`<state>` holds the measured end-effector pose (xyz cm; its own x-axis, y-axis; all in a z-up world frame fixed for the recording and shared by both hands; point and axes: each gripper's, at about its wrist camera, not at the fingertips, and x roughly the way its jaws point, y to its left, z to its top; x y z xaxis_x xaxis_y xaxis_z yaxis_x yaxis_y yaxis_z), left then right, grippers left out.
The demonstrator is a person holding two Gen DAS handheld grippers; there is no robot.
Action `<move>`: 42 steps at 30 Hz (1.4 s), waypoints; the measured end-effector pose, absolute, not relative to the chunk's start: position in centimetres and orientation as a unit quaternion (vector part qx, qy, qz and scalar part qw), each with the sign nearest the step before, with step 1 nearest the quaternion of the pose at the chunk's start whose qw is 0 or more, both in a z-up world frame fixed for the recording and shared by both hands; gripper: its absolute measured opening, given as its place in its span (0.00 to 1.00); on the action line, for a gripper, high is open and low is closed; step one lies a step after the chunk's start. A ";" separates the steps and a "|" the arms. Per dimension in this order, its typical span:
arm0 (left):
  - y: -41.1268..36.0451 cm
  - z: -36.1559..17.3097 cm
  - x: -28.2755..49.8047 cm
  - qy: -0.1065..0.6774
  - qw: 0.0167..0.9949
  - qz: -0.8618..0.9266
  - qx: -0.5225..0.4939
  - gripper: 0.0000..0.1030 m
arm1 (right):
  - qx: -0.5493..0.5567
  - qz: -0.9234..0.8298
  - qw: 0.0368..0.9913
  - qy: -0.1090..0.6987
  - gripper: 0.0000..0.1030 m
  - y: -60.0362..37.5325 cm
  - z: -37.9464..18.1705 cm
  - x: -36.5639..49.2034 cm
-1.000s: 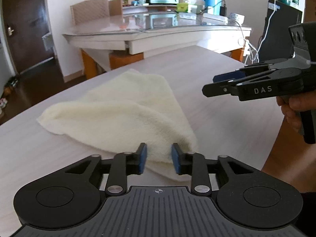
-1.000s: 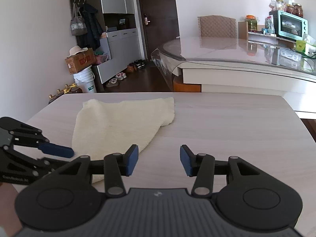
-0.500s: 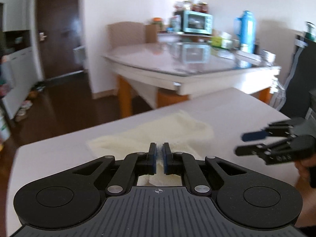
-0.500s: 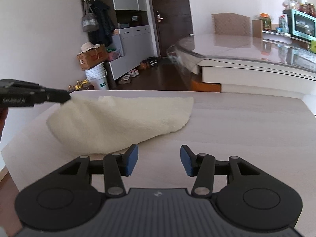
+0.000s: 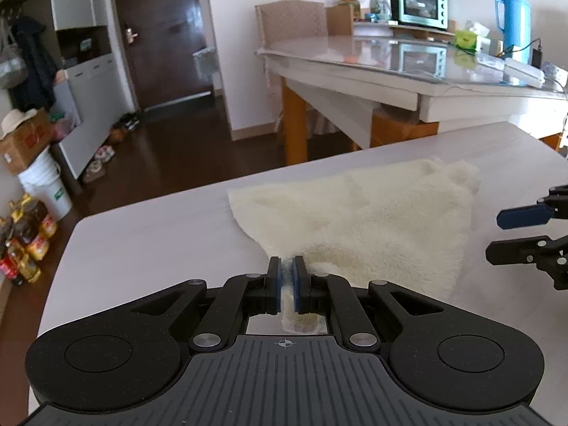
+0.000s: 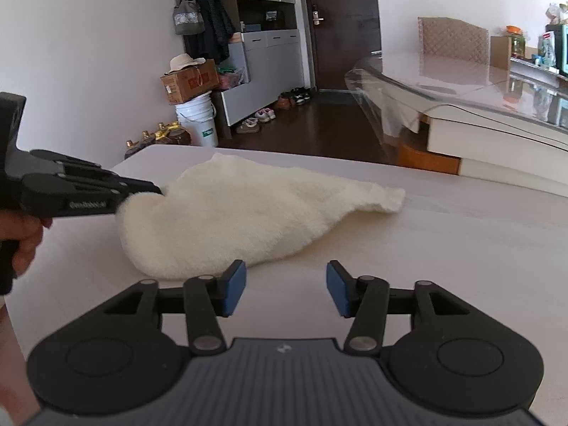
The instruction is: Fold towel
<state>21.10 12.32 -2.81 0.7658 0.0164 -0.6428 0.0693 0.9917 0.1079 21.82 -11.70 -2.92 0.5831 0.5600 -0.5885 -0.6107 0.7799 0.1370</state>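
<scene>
At the left, the left gripper has its blue pads drawn together on a near corner of the cream towel, the pinched fabric showing between and behind the pads. Seen from the right wrist view, that same gripper holds the corner raised off the surface, so the towel swells up at that end and slopes down to a far corner lying flat. The towel rests on the pale wood-grain table, with most of its body spread toward the middle and right of the tabletop. Further right, the right gripper sits low over the table with its fingers well apart, holding nothing; its left pad is just beside the towel's near edge, and I cannot tell whether they touch. In the left wrist view this gripper appears at the right edge, jaws parted, near the towel's right side but apart from it.
</scene>
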 end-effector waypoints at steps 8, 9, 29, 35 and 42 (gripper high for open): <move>12.4 -2.8 21.4 0.340 0.938 -0.028 0.063 0.06 | 0.000 0.347 0.874 0.340 0.15 -10.4 -3.4 23.7; 12.4 -2.7 21.2 0.338 0.939 -0.032 0.059 0.06 | 0.004 0.348 0.874 0.339 0.13 -10.5 -3.2 23.6; 4.7 -1.0 16.1 0.313 0.924 -0.201 0.087 0.33 | 0.019 0.253 0.912 0.321 0.13 -20.3 5.5 19.5; 1.4 -2.8 15.5 0.313 0.910 -0.237 0.133 0.36 | 0.067 0.243 0.899 0.359 0.18 -21.3 2.1 22.4; -0.1 -4.0 17.0 0.315 0.907 -0.244 0.138 0.10 | 0.095 0.236 0.904 0.343 0.40 -23.8 1.6 21.8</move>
<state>16.99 -0.05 -4.00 0.6822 -0.3549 -0.6393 0.5291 0.8431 0.0964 21.85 -23.78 1.60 0.6540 0.4910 -0.5755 -0.3613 0.8711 0.3326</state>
